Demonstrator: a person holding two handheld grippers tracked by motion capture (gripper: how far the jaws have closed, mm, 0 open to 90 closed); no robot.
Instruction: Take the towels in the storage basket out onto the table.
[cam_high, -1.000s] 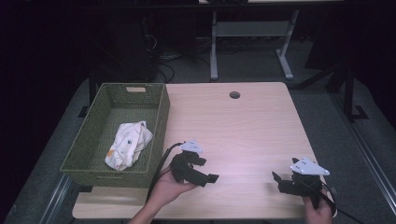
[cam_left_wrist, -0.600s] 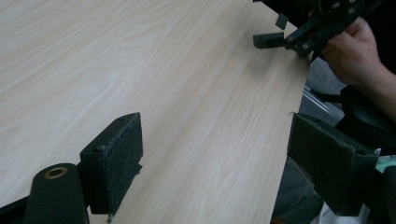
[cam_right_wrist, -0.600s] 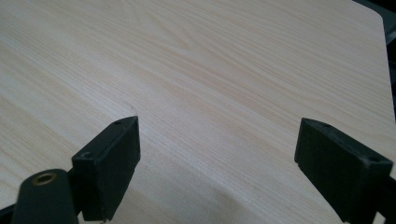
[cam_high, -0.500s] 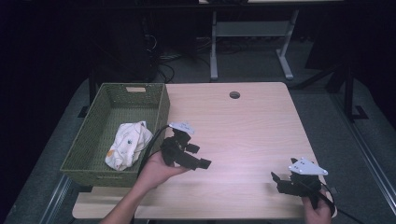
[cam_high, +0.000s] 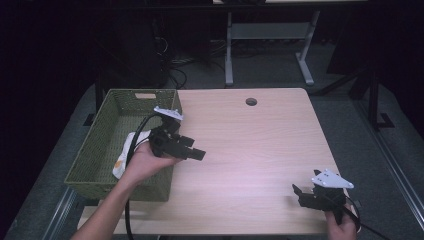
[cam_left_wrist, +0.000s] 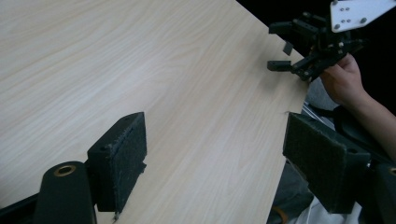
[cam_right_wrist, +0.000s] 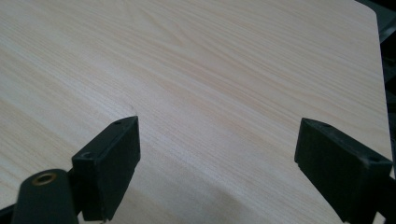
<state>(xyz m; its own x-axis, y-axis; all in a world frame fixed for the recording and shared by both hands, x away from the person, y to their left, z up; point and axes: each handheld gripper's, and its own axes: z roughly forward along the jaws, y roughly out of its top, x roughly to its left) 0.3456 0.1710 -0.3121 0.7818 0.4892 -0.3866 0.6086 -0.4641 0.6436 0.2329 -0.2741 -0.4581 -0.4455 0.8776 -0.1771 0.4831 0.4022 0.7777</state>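
While the left gripper hangs over the near right rim of the green woven rectangular basket, its jaws stand wide apart and empty, the pads framing bare tabletop in the left gripper view.

Item, cloth: a white crumpled cloth with orange marks lies inside the basket near its right wall, partly hidden behind the hand and the gripper's black cable. The gripper points away from it across the table, so a turn toward the basket seems needed before any grasp.

Item, right gripper: low at the near right corner of the light wooden table, jaws likewise parted, holding nothing; probably parked there to leave the basket side free.

Item, table: a round cable hole near the far edge.
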